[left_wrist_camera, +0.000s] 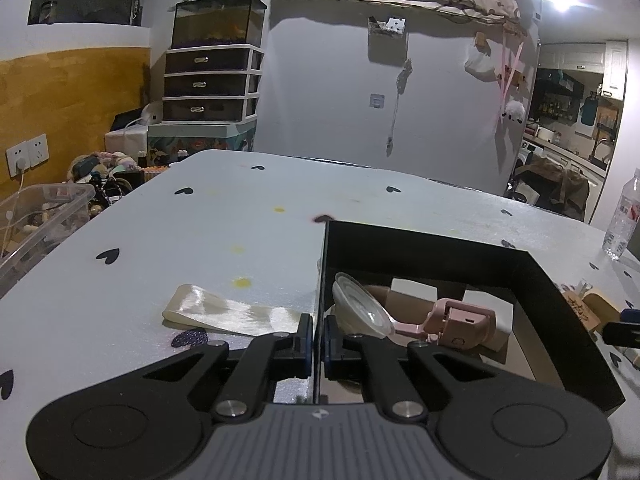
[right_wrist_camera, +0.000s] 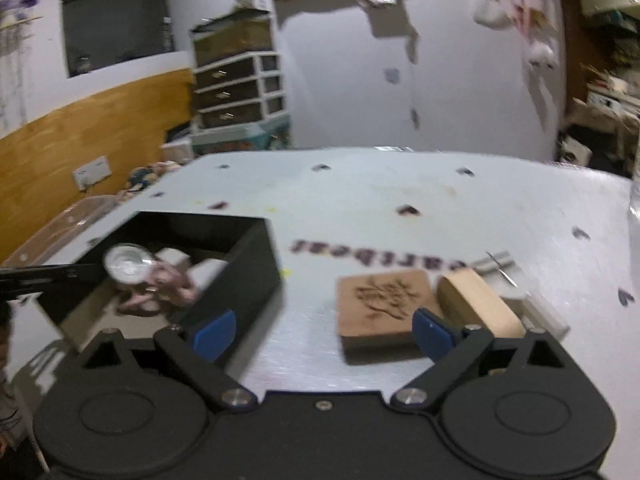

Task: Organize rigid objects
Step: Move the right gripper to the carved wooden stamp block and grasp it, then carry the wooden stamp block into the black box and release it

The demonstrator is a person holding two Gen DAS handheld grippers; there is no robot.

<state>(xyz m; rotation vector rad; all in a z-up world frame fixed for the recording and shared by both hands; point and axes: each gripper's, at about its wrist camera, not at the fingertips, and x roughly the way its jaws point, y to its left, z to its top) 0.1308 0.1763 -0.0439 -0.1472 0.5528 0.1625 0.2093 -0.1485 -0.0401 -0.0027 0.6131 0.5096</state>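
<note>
A black box (left_wrist_camera: 440, 244) stands on the white heart-print table (left_wrist_camera: 180, 240). It holds a clear round lid (left_wrist_camera: 360, 304), a pink tool (left_wrist_camera: 452, 320) and white blocks. My left gripper (left_wrist_camera: 319, 338) is shut on the box's left wall. In the right wrist view the same box (right_wrist_camera: 240, 264) is at the left. My right gripper (right_wrist_camera: 324, 332) is open and empty above the table. A brown carved wooden block (right_wrist_camera: 380, 304) lies just inside its right finger, with a pale wooden roll (right_wrist_camera: 476, 304) beside it.
A cream ribbon strip (left_wrist_camera: 228, 312) lies left of the box. A water bottle (left_wrist_camera: 624, 216) stands at the table's right edge. A clear plastic bin (left_wrist_camera: 40, 220) sits off the table's left side. White plastic pieces (right_wrist_camera: 536, 308) lie right of the roll.
</note>
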